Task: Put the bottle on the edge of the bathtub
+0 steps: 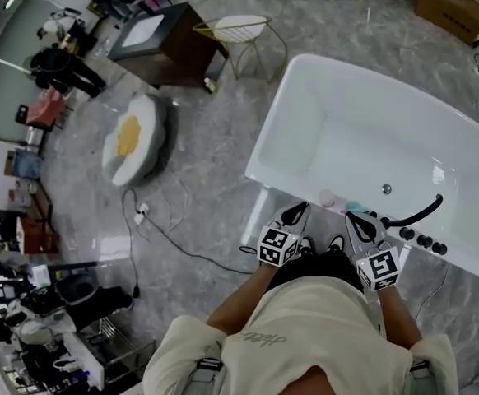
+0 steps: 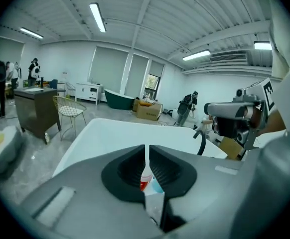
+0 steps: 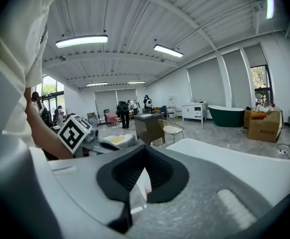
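your shirt (image 1: 305,336) carries a line of print across the chest, too blurred to read. just ahead of you, your left gripper (image 1: 297,211) and right gripper (image 1: 355,218) are both at the near rim of the white bathtub (image 1: 282,146), each with its jaws drawn together and nothing pinched between them. the bottle (image 1: 327,197) sits on that rim between the two gripper tips. it is pale pink, with any label too small to read. each marker cube (image 1: 277,246) shows only black-and-white squares, no letters.
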